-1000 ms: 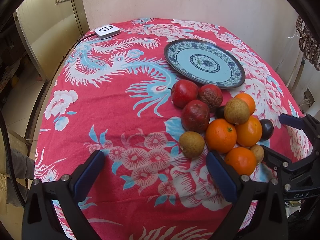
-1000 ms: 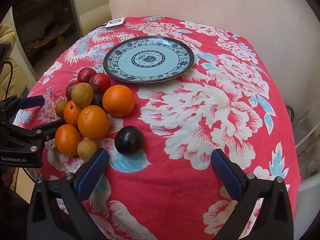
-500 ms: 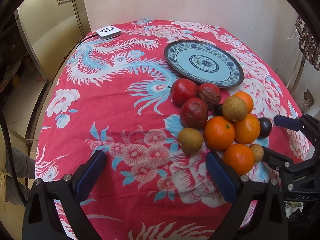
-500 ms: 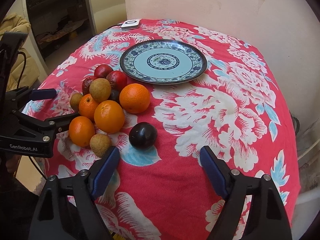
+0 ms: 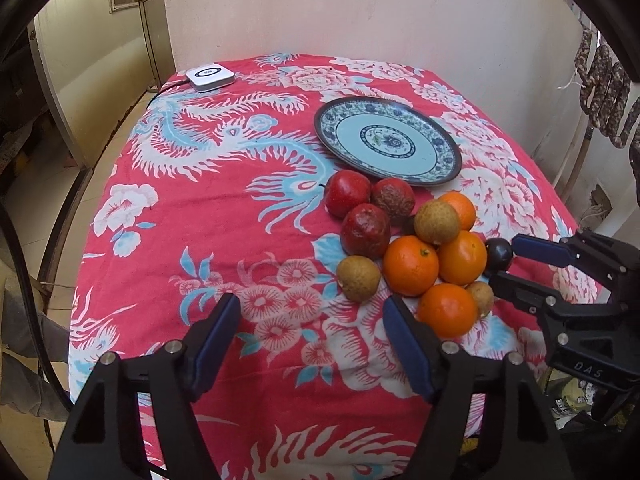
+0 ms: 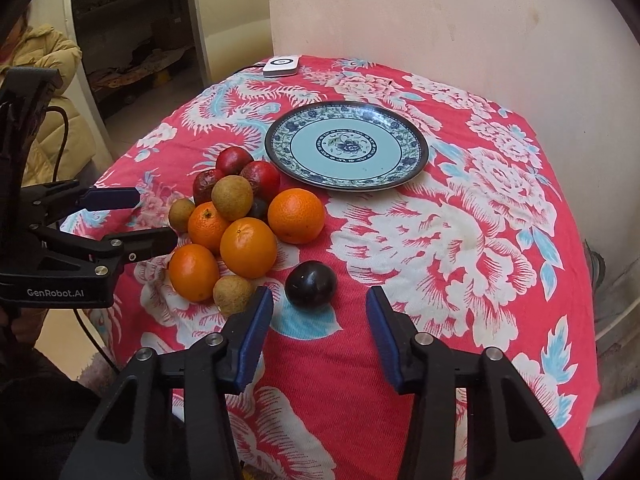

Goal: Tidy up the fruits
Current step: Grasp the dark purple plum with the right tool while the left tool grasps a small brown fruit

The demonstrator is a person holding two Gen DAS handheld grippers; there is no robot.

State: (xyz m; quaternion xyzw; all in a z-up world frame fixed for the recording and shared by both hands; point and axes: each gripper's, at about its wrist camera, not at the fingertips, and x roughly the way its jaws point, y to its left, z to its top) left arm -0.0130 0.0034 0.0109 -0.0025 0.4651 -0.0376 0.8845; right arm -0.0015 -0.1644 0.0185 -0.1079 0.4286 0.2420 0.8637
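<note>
Fingers first: the right gripper (image 6: 318, 322) is closing, nothing between its jaws yet, and the dark plum (image 6: 311, 284) sits just ahead of the gap, apart from the pile. That looks like the pick, a loose fruit nobody has to dig out. The left gripper (image 5: 310, 322) is narrowing too, its jaws bare over the cloth, a brown fruit (image 5: 358, 278) just beyond its right finger. Neither holds anything.

Outward now: oranges (image 6: 248, 247), small brown fruits and three red fruits (image 5: 347, 198) are heaped together, touching, one brown fruit riding on top. The plate (image 6: 416, 160) lies bare just behind the heap, surely the place they are meant to go.

All of it rests on a red cloth (image 5: 208, 216) with a white-and-blue dragon and flowers, draped over a table against a pale wall. A small white box (image 5: 210, 77) sits at the far corner. A doorway opens to the left.
</note>
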